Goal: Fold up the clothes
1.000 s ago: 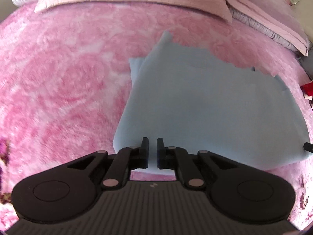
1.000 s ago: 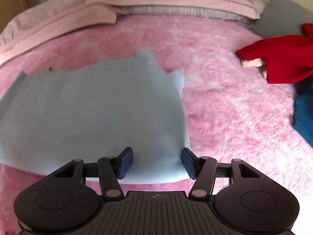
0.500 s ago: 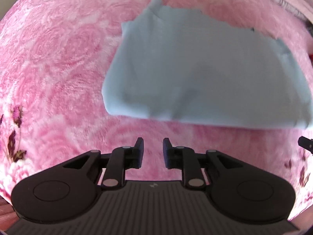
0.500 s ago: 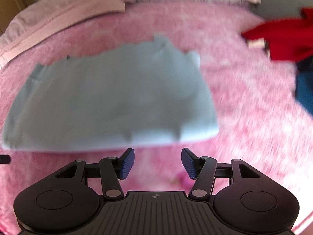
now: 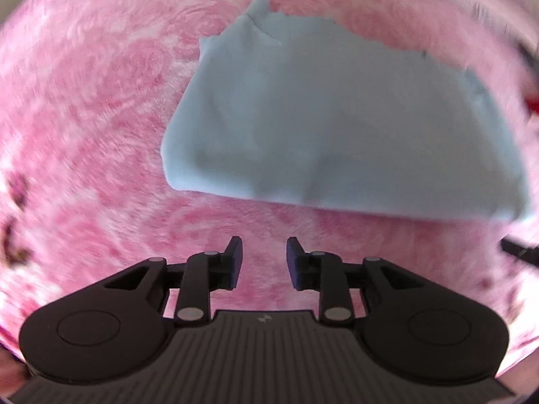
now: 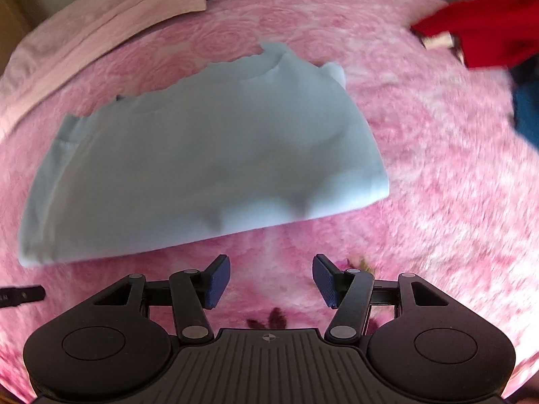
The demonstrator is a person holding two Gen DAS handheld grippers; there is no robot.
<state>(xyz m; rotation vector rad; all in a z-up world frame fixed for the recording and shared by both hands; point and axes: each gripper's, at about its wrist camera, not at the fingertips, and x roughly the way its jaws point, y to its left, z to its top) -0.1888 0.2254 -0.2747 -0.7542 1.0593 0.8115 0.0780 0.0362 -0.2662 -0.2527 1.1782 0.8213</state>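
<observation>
Light-blue garment (image 5: 337,128) lies folded on the pink bed cover (image 5: 84,118); my left hand-held gripper (image 5: 263,252) is opening, empty, and my right hand-held gripper (image 6: 271,276) stands released, empty.

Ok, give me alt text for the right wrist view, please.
A folded light blue garment lies on a pink floral blanket, just beyond the open, empty right gripper. A red garment sits at the upper right.
</observation>
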